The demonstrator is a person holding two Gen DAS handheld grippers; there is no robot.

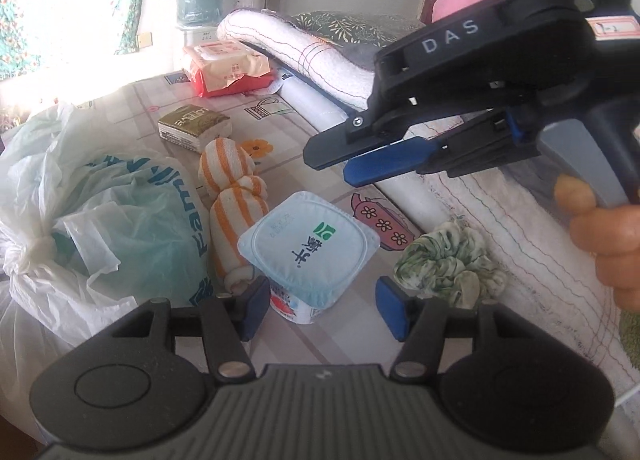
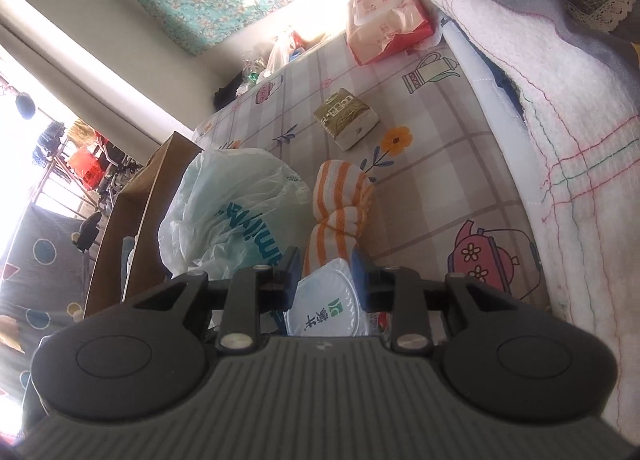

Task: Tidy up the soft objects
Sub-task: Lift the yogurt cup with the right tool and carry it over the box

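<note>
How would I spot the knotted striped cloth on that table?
Start at the big white plastic bag with teal lettering on the patterned tablecloth. Just to its right, between the bag and the sealed yogurt cup, lies the striped cloth. It alone has orange and white stripes, pinched into a knot mid-length.

The left gripper (image 1: 322, 310) is showing a black ribbed body, blue pads and silver pivot screws. The right gripper (image 1: 340, 167) is wearing white letters "DAS", a small green light and a grey trigger.
</note>
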